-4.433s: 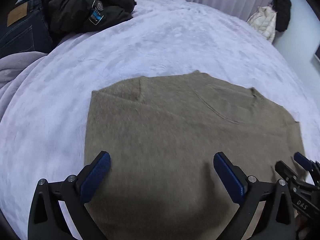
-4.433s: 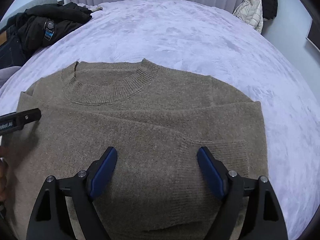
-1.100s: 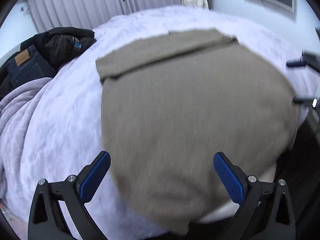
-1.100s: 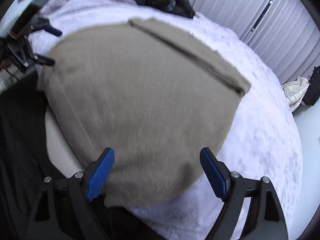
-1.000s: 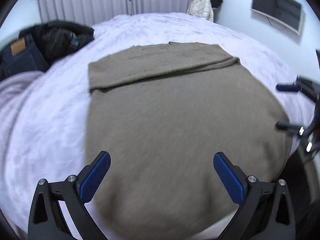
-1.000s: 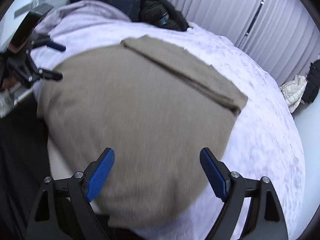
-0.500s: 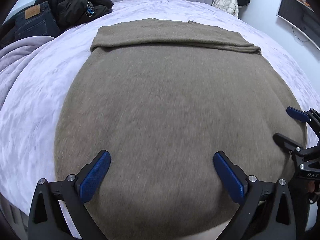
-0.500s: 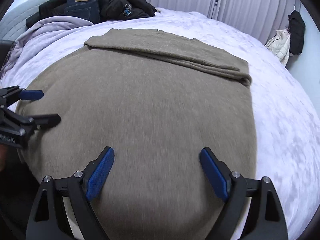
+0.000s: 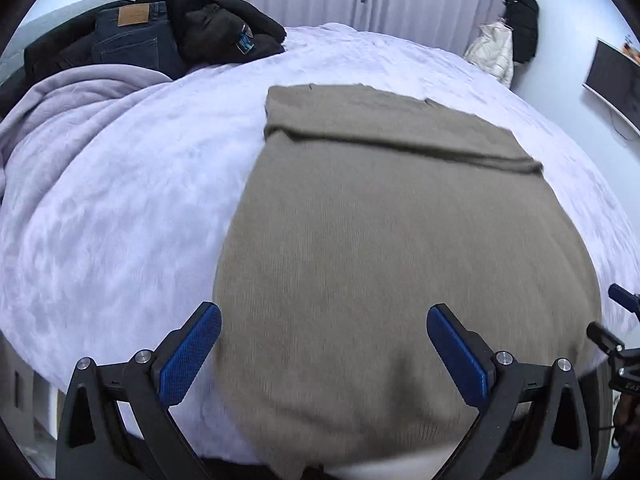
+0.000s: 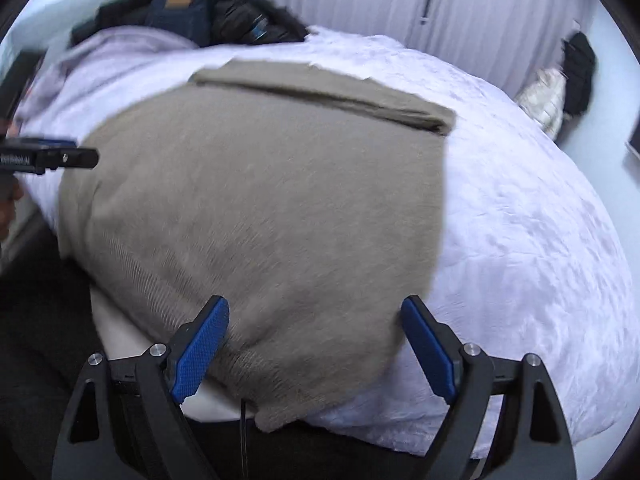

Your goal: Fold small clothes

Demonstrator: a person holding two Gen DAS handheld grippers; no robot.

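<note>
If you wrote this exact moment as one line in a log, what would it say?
step: folding | sweater: flat on bed, near edge hanging over | left gripper: open, empty | right gripper: open, empty

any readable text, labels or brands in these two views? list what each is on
No text reads in full.
Leather patch on the jeans: too small to read.
Blue tag on the black jacket: unreadable.
Print on the left tongs in the right wrist view: blurred.
Print on the right tongs: too small.

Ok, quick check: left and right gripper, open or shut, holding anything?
Left gripper: open, holding nothing, above the sweater.
Right gripper: open, holding nothing.
</note>
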